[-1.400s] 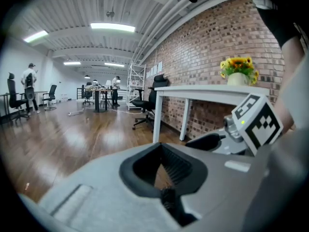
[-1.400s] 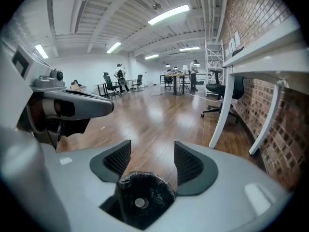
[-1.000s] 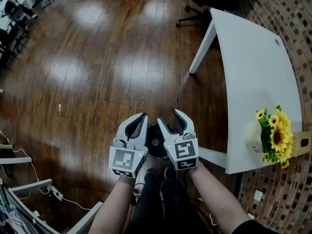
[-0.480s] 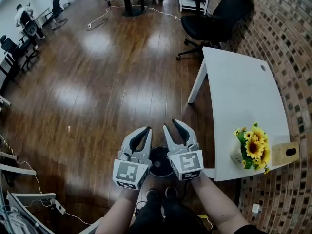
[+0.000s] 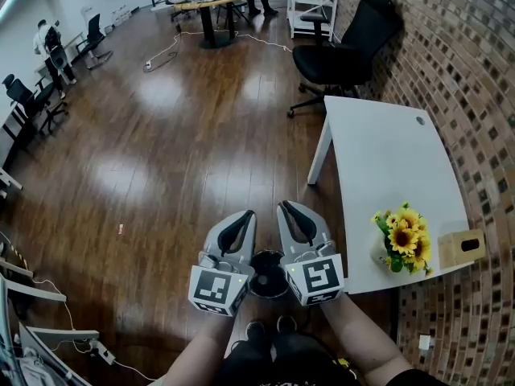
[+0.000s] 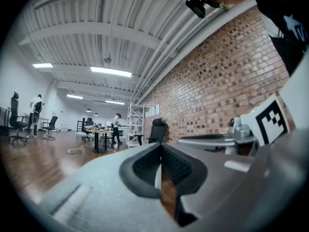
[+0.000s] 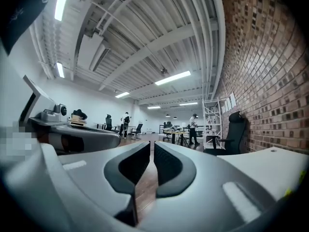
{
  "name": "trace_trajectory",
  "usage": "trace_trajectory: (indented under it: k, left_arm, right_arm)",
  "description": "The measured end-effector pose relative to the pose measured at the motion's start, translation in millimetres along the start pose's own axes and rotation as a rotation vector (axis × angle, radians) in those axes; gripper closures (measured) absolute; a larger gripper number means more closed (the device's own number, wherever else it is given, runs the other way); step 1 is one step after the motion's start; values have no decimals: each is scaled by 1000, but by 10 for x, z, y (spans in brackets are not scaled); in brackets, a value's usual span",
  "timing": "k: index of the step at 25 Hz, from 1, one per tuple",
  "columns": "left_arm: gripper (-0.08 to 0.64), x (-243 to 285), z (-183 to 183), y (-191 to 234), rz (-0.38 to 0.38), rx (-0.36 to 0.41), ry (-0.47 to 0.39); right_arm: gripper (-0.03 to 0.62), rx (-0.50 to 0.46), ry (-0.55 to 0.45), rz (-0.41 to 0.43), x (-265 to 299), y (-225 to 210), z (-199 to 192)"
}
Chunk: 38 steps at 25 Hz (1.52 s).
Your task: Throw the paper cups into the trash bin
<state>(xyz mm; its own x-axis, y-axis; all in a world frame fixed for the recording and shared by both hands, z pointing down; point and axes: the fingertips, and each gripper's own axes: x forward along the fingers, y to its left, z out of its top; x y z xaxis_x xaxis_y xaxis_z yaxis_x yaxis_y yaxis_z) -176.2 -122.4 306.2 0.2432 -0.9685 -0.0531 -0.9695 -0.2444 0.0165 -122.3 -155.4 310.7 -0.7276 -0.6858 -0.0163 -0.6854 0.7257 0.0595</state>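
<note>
Head view looks steeply down from above; both gripper views face level, sharing its black office chair (image 5: pixel 346 43)

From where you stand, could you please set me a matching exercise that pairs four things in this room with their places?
Things:
1. sunflowers
2. black office chair
3. trash bin
4. tan box

Places:
A. on the wooden floor, close to the person's shoes
B. at the white table's near corner, beside the brick wall
C. on the floor past the table's far end
D. on the table by its near edge, left of the box

Pairs: 1-D, 2-C, 3-A, 4-B
</note>
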Motion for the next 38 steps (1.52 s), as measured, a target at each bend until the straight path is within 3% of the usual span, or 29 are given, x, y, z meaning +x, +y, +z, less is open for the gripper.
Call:
trace_trajectory:
  k: [5,9,16,38]
  left_arm:
    - [555,-23,182,-104,-16,3,-29]
    - [555,-43,293,-190,-30,-8,-28]
    - [555,-46,347,-276,-42,-29,-32]
    - [555,-136,438,-295,-44,5,-52]
  right_arm:
    - [572,-9,-54,6,-120,83,328]
    - [584,-9,-38,-4,-193,76,441]
    - [584,-39,-21,-13,-302,77,460]
    - [584,-62,15,40,-322,183,454]
